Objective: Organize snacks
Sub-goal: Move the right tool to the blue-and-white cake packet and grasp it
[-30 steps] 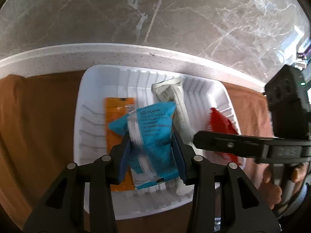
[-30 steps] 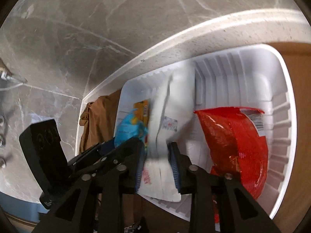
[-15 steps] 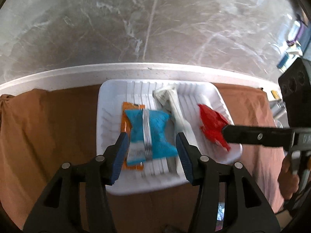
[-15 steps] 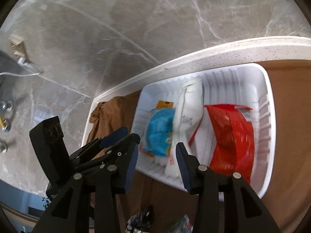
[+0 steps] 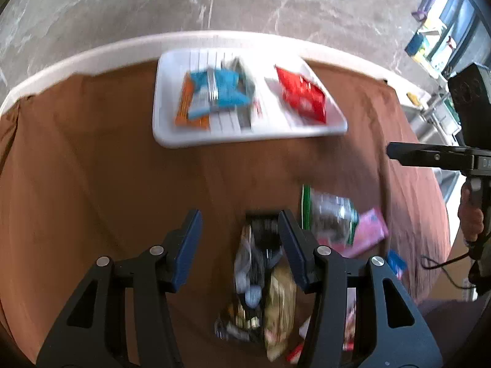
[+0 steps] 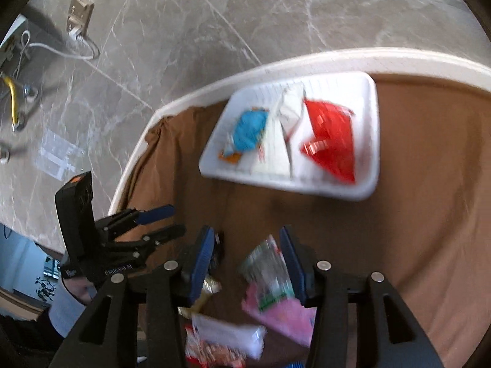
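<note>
White tray [image 5: 245,136], upper centre of frame, holds blue [image 5: 219,92], orange [image 5: 184,107], white [image 6: 276,141] and red packets [image 5: 302,98]. Left gripper [image 5: 239,239] and right gripper [image 6: 245,251] both gape empty (frames blurred) over loose snacks [image 5: 264,279] at lower centre. Judged step: picking next; calls for closing on one packet.

Both wrist views are bright with daylight, strongest at the upper right corner of the left view. Motion blur smears the white tray [image 5: 245,135] and the loose snack packets [image 6: 270,276]. Fisheye distortion curves the table edge [image 6: 307,58]; dark vignetting rims the corners.
</note>
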Tool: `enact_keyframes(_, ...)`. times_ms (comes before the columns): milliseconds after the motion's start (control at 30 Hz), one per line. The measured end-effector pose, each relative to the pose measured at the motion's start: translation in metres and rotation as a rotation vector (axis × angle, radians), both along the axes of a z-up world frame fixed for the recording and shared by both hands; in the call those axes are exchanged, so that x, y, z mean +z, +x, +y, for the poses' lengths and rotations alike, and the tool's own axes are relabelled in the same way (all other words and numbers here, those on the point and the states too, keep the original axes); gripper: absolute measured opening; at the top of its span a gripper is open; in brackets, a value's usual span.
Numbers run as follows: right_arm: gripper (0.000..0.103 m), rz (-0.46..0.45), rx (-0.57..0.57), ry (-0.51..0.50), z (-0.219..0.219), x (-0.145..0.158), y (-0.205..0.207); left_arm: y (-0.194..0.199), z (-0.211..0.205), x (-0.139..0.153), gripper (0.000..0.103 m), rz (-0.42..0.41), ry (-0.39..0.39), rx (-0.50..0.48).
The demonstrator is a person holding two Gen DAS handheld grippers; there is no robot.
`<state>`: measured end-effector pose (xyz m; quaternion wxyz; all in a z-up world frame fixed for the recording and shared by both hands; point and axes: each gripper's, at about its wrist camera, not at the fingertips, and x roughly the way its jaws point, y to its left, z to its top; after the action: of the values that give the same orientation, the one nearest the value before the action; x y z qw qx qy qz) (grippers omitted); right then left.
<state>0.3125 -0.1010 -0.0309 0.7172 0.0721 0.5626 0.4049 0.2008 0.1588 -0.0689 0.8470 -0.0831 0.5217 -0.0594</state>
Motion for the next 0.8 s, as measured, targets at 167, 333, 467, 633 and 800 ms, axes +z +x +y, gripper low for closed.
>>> enact_keyframes(167, 0.049, 0.08, -0.043, -0.024, -0.035, -0.018, -0.029, -0.031, -0.002, -0.01, 0.05, 0.025, 0.008, -0.005)
enact_keyframes(333, 0.049, 0.159, -0.09, -0.048, -0.066, -0.036, -0.058, -0.047, -0.003, -0.015, 0.05, 0.037, 0.02, -0.018)
enact_keyframes(467, 0.053, 0.228, -0.133, -0.058, -0.084, -0.049, -0.08, -0.046, -0.002, -0.017, 0.05, 0.043, 0.011, -0.027)
enact_keyframes(633, 0.054, 0.276, -0.17, -0.057, -0.095, -0.055, -0.103, -0.047, 0.0, -0.019, 0.05, 0.045, 0.005, -0.046)
enact_keyframes(800, 0.057, 0.312, -0.199, -0.063, -0.099, -0.058, -0.12, -0.046, 0.0, -0.023, 0.05, 0.049, 0.001, -0.071)
